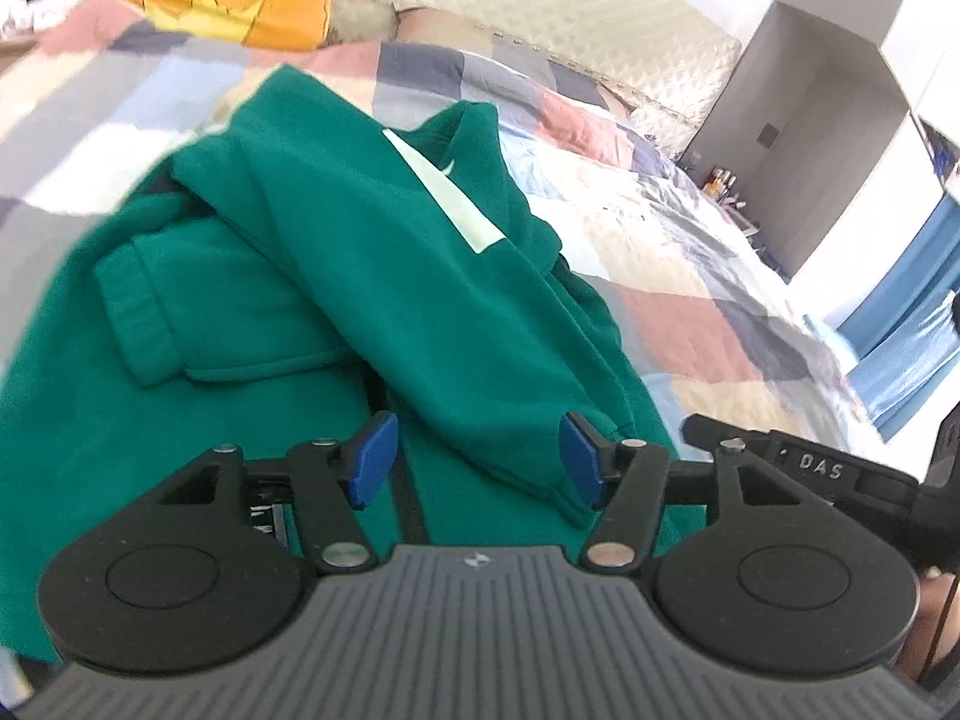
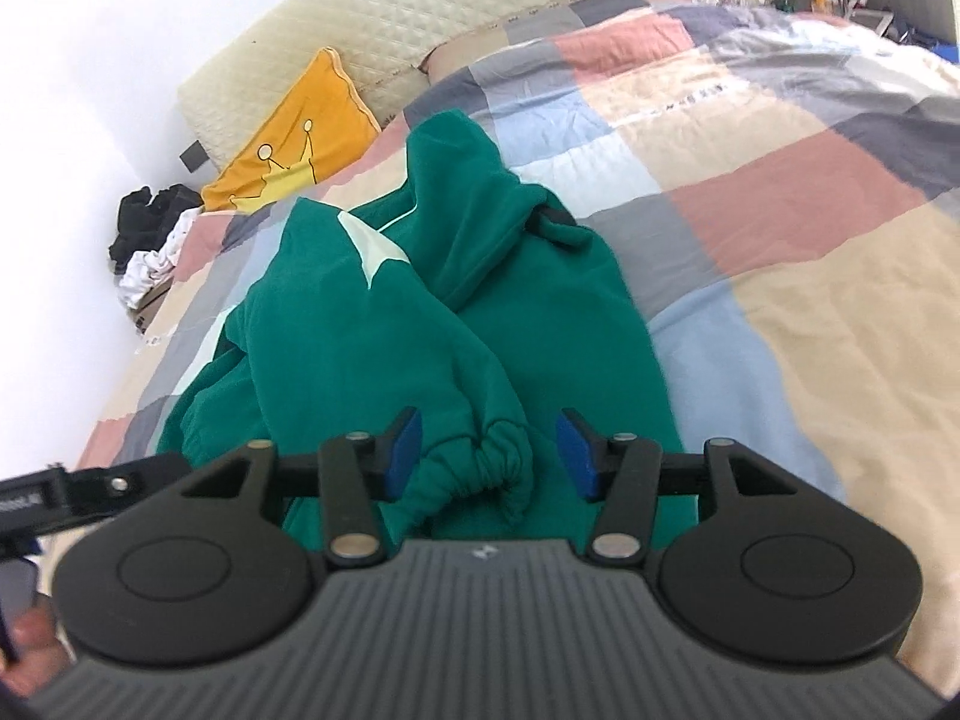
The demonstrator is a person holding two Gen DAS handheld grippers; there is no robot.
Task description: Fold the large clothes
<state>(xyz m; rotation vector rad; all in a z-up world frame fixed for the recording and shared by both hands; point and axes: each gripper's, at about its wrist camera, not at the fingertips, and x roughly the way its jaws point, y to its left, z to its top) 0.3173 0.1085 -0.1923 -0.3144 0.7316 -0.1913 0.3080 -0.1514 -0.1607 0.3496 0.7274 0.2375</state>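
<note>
A large green garment (image 1: 372, 276) with a pale stripe (image 1: 444, 192) lies bunched and partly folded over itself on a patchwork quilt (image 1: 672, 300). My left gripper (image 1: 477, 459) hovers just over its near edge, open, with the blue pads (image 1: 375, 459) clear of the cloth. In the right wrist view the same green garment (image 2: 372, 330) runs away from me. Its gathered elastic cuff (image 2: 486, 468) sits between the fingers of my right gripper (image 2: 489, 456), which is open; a gap shows beside the right pad (image 2: 576, 456).
An orange pillow with a crown print (image 2: 300, 138) leans on the cream quilted headboard (image 2: 420, 18). Black and white clothes (image 2: 150, 240) are piled beside the bed at the left. A bedside shelf with small bottles (image 1: 720, 183) and a blue curtain (image 1: 918, 324) lie to the right.
</note>
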